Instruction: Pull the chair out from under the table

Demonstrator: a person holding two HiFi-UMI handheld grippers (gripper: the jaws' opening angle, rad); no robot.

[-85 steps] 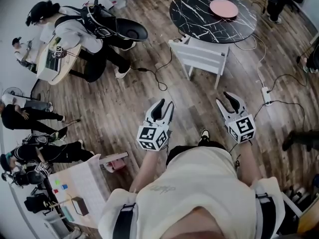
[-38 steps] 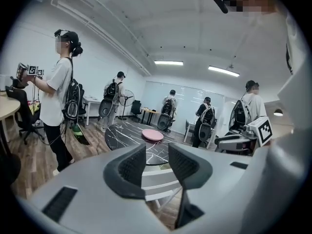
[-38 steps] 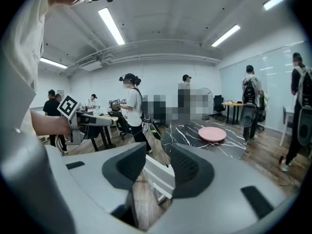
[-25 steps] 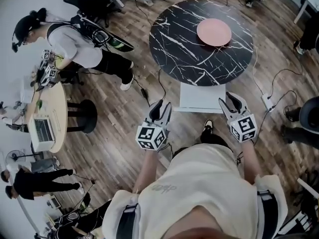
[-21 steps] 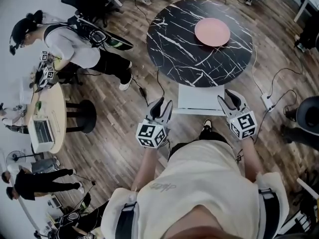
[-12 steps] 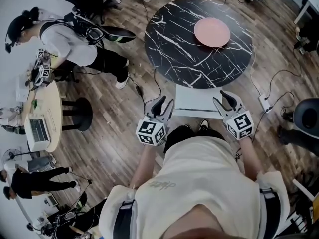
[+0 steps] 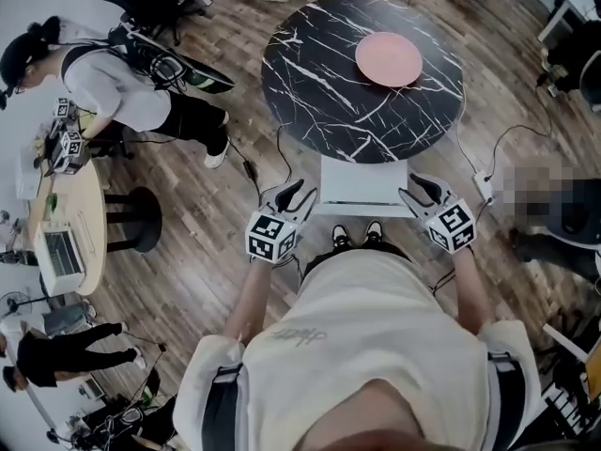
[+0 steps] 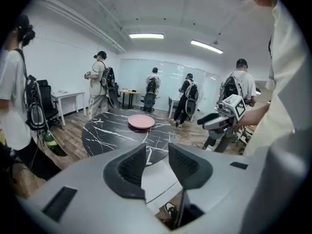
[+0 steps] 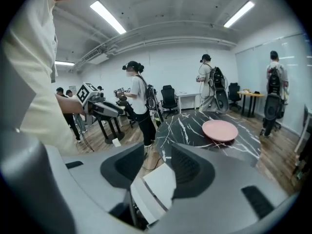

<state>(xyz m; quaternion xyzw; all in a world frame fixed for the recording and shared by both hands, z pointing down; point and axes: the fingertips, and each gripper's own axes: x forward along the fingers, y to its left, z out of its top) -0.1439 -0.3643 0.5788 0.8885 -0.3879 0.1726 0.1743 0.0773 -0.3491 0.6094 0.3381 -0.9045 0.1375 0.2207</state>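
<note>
A white chair stands with its front tucked under the round black marble table, which bears a pink plate. My left gripper hangs open by the chair's near left corner, my right gripper open by its near right corner. In the left gripper view the chair shows through the gap of the left gripper. In the right gripper view the right gripper has just been opening its jaws, and the chair's edge lies low in the gap, untouched by the pads.
A power strip and cables lie on the wood floor right of the chair. My feet stand just behind it. A person bends over a small round table with a laptop at the left. Several people stand beyond the table.
I have stepped closer to the table. Both grippers have sunk toward the chair's near corners, and the right jaws stand a little wider.
</note>
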